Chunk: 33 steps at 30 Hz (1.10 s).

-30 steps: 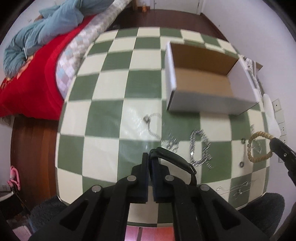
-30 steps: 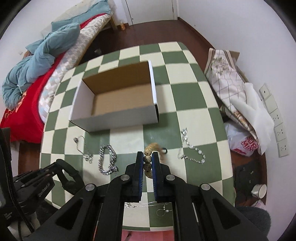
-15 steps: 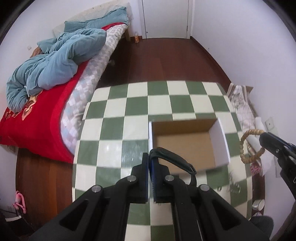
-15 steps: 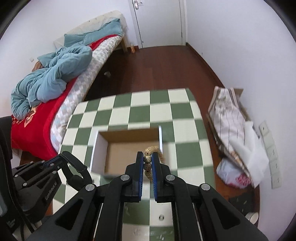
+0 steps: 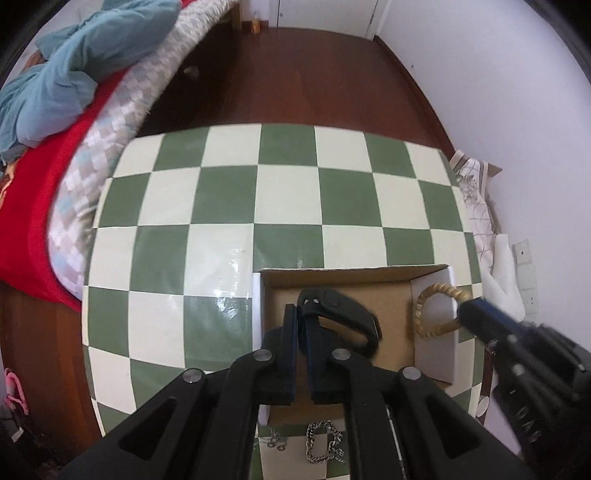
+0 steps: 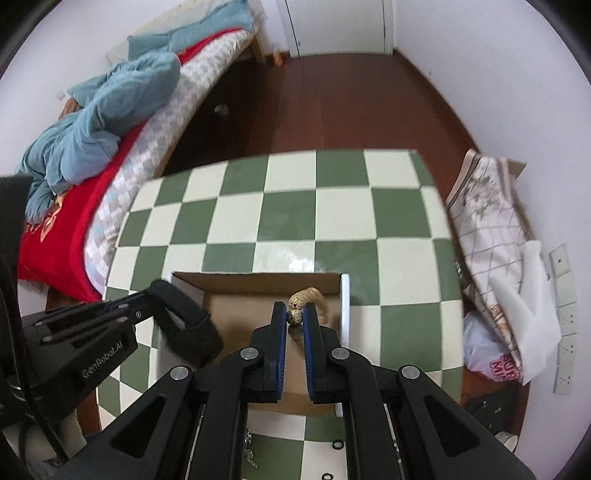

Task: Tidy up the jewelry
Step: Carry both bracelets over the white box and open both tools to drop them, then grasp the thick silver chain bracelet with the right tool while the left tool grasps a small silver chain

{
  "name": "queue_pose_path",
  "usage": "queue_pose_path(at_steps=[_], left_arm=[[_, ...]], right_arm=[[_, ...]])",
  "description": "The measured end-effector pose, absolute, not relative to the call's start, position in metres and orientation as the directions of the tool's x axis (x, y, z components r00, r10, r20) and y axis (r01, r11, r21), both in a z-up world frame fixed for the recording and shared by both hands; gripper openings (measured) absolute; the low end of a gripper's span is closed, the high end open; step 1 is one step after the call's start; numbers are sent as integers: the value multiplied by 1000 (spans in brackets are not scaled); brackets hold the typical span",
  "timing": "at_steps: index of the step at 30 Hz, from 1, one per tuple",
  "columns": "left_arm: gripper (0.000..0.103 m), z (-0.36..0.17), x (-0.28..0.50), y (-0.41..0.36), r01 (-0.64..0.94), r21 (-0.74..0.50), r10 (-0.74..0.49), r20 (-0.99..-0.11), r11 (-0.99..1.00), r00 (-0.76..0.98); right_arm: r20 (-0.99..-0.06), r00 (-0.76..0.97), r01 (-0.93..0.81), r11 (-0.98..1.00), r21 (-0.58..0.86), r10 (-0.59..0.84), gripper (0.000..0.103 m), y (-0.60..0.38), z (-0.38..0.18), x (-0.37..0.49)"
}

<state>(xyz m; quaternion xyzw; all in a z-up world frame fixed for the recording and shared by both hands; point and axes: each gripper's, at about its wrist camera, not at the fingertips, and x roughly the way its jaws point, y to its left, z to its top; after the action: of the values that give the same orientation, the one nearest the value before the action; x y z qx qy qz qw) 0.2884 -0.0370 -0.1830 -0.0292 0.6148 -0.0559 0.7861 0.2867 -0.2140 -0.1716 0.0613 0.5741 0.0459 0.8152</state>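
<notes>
With both loads hanging over the open cardboard box (image 5: 338,282) near the table's (image 5: 288,199) front edge, I'd open each pair of tongs low inside it: the left gripper (image 5: 301,325) pinches a black wristband (image 5: 343,314), the right gripper (image 6: 294,318) 1 speckled wooden bead bracelet (image 6: 308,297).

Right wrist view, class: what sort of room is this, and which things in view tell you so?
Most likely a bedroom at home. A bed with a red cover and a rumpled blue blanket stands beside the checked table, and a white door opens off the dark wooden floor.
</notes>
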Motion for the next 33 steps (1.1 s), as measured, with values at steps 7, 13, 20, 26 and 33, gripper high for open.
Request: queue_pose_path(at_steps=[7, 13, 20, 26, 33], left_arm=[[11, -190, 294, -36, 38, -68, -75, -971, 997, 228], [85, -160, 283, -27, 10, -11, -14, -936, 1000, 351], [103, -155, 250, -14, -21, 76, 77, -897, 997, 434], [103, -156, 213, -6, -49, 141, 146, -852, 989, 503], [103, -138, 180, 8, -78, 144, 163, -833, 987, 528]], right_arm=[[-966, 242, -27, 996, 90, 94, 22, -210, -198, 287], [-970, 243, 13, 1000, -14, -17, 82, -217, -191, 274], [-973, 227, 16, 999, -39, -41, 102, -209, -194, 240], [-962, 269, 29, 999, -44, -51, 102, -196, -194, 214], [-929, 363, 51, 997, -58, -73, 102, -188, -169, 188]])
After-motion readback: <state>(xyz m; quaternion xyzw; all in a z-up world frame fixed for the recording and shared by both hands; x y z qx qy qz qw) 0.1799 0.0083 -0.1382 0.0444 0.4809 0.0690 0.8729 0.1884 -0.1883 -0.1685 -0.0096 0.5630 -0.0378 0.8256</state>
